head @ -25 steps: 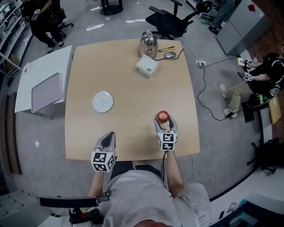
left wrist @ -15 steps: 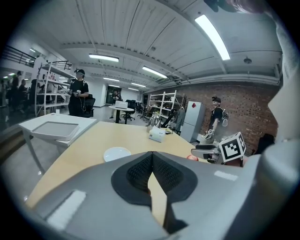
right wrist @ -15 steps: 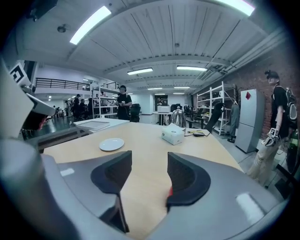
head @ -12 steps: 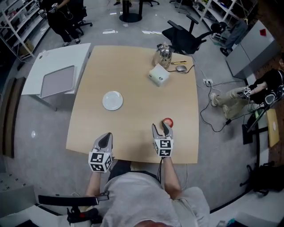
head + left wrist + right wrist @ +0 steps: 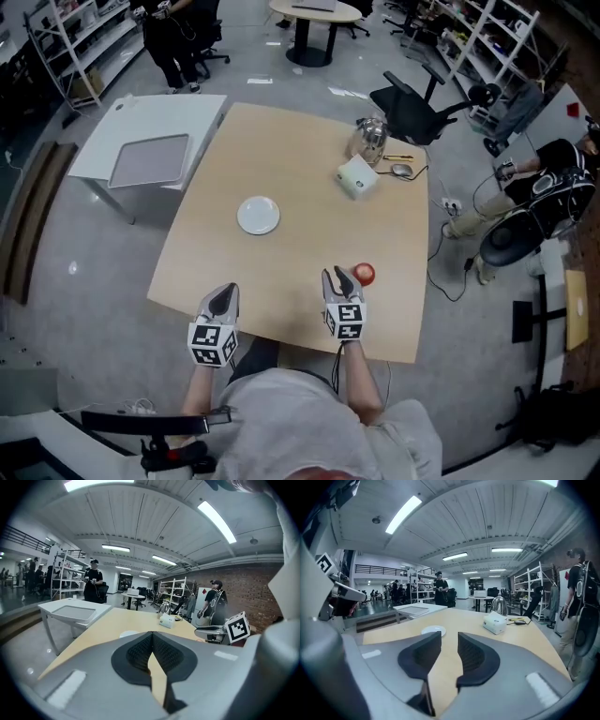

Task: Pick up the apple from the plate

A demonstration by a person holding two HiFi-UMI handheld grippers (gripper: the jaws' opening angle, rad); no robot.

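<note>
The red apple (image 5: 365, 274) lies on the bare wooden table (image 5: 300, 187), near its front right edge, not on the plate. The white plate (image 5: 259, 215) is empty at mid-table; it also shows in the left gripper view (image 5: 127, 633) and the right gripper view (image 5: 433, 630). My right gripper (image 5: 336, 276) sits just left of the apple, apart from it. Its jaws have just been closing and stand narrowly open (image 5: 449, 641) with nothing between them. My left gripper (image 5: 224, 292) hovers at the front edge, its pads (image 5: 140, 651) closed together and empty.
A white box (image 5: 357, 177), a glass kettle (image 5: 371, 138), a mouse (image 5: 402, 171) and a pen sit at the table's far right corner. A white side table (image 5: 150, 150) stands to the left, an office chair (image 5: 412, 108) behind. People stand and sit around the room.
The apple was between the right jaws; now it lies on the table beside them. The right gripper has drawn back and its jaws have narrowed. Both grippers moved toward the front edge.
</note>
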